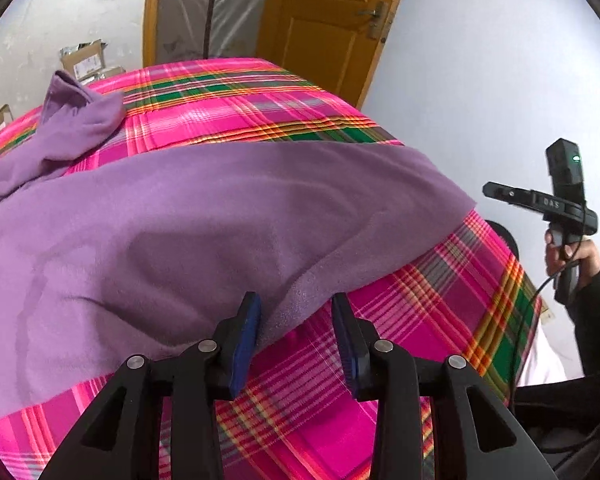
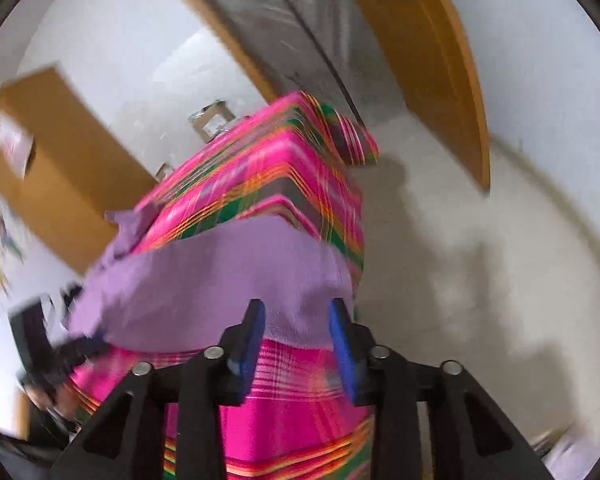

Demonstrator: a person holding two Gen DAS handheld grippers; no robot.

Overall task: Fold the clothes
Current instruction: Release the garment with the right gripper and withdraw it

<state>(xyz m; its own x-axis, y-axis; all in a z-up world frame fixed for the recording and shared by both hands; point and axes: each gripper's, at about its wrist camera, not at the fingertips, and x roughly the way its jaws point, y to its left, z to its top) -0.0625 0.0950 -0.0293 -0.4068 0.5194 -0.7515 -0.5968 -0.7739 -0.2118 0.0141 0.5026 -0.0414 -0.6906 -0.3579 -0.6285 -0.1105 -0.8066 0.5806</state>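
Now my left gripper (image 1: 296,320) stands half open, empty, its pads astride the near hem of the one purple garment (image 1: 220,216) spread on the plaid-covered table (image 1: 440,312). My right gripper (image 2: 296,328), also parted and empty, hangs off the garment's corner. Between folds, I judge; next, both must pinch that edge.
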